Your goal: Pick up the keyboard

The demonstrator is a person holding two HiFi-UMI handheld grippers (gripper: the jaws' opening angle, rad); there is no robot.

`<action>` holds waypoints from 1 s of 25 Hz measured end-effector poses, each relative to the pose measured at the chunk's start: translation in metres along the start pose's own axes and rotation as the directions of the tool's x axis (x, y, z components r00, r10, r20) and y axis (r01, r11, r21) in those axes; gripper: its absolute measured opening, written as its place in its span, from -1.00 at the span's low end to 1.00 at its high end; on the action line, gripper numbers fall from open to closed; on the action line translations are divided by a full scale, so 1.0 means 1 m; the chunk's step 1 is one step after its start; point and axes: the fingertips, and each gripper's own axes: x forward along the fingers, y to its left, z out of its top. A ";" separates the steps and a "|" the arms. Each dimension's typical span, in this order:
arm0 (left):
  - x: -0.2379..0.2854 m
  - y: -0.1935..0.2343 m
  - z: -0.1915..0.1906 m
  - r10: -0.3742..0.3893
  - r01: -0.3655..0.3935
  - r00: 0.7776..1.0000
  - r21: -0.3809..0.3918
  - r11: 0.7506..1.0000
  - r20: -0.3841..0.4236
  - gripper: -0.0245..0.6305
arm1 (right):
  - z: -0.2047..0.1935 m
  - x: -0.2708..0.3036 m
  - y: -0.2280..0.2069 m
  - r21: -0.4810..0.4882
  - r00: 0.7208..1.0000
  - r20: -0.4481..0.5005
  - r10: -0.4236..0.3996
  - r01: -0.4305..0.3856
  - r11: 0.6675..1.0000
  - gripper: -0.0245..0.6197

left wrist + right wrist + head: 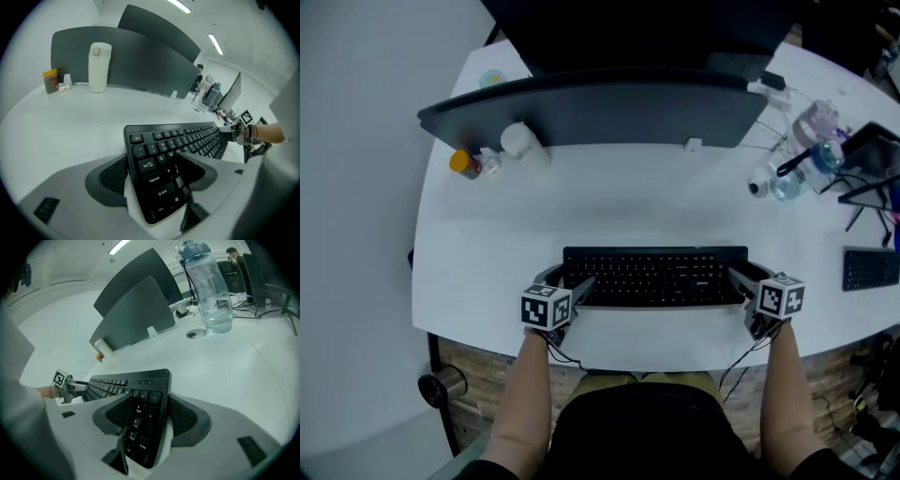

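At the keyboard's (656, 277) two short ends, my left gripper (567, 281) and right gripper (742, 278) sit equally near, jaws clamped, its length spanning between them.

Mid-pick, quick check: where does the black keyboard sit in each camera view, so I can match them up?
Head view: the black rectangular keyboard lies low centre.
Left gripper view: keyboard at lower centre, Esc end between the jaws, stretching right.
Right gripper view: keyboard at lower centre, number-pad end between the jaws, stretching left.
Shared landmark: the dark grey divider panel behind it.
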 end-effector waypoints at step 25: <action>-0.034 0.018 0.029 0.069 -0.075 0.994 0.081 0.994 0.081 0.06 | 0.028 -0.009 0.040 -0.114 0.994 0.099 -0.054 0.065 0.991 -0.14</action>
